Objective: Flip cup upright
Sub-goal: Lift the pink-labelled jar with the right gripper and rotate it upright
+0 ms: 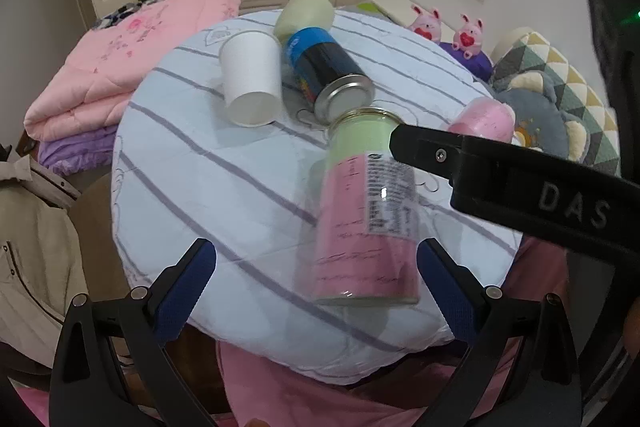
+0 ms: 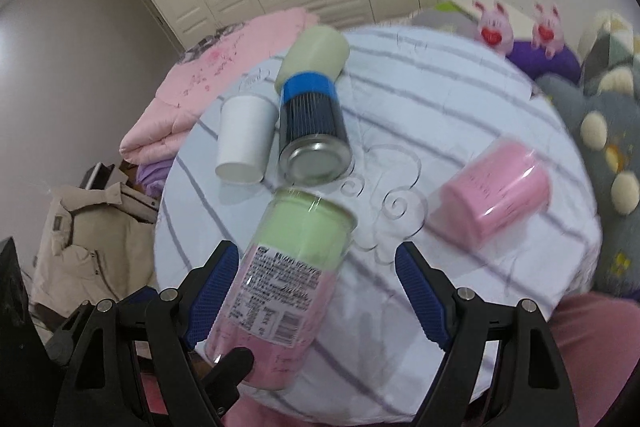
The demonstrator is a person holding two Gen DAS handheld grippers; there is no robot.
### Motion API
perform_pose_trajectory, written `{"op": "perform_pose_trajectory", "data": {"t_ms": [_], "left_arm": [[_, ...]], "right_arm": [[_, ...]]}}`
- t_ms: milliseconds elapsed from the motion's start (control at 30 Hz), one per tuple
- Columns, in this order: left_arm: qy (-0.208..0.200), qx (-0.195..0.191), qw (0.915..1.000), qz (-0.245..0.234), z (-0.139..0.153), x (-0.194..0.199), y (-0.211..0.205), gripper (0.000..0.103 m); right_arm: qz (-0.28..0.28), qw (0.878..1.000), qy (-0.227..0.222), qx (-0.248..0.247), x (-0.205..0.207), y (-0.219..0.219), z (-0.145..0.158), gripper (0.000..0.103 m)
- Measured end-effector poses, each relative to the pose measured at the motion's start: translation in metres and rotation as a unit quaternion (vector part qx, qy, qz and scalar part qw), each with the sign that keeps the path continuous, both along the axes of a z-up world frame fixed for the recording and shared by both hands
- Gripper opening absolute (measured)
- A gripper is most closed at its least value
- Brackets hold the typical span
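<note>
A: How do the hand-held grippers stand?

B: Left hand-held gripper (image 1: 316, 283) and right hand-held gripper (image 2: 316, 295) both gape wide, gripping nothing.

A: And the cup?

B: The white paper cup (image 1: 251, 83) lies tipped over, upper left on the striped quilt (image 1: 224, 195), touching the dark can (image 1: 329, 73).

Bare striped cushion (image 1: 192, 187) lies open at nine o'clock; the white cup (image 1: 252, 79), dark can (image 1: 332, 75) and green-pink canister (image 1: 364, 211) crowd twelve to three.

Paper cup (image 1: 251, 79) left of can (image 1: 328, 73) — touching.
</note>
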State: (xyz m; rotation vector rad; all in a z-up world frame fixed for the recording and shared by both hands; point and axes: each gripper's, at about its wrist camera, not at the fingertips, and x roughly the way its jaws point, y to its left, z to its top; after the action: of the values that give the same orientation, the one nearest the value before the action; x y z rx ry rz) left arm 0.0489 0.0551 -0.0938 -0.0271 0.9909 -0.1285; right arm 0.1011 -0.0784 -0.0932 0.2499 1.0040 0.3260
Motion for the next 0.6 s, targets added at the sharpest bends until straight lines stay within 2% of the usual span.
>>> {"op": "perform_pose_trajectory", "data": {"t_ms": [200, 400, 600], "left_arm": [[0.003, -0.006, 1.0000, -0.006, -0.003, 0.003, 0.009, 0.102], [0.009, -0.024, 0.9995, -0.016, -0.008, 0.012, 0.012, 0.103], [0.016, -0.036, 0.9987, -0.030, -0.011, 0.022, 0.013, 0.103]], "right_arm": [[-0.008, 0.997, 0.062, 0.047, 0.014, 0.006, -0.020, 0.082], [-0.007, 0.992, 0.108, 0.070, 0.029, 0.011, -0.041, 0.082], [0.009, 0.990, 0.106, 0.093, 0.037, 0.014, -0.047, 0.082]]}}
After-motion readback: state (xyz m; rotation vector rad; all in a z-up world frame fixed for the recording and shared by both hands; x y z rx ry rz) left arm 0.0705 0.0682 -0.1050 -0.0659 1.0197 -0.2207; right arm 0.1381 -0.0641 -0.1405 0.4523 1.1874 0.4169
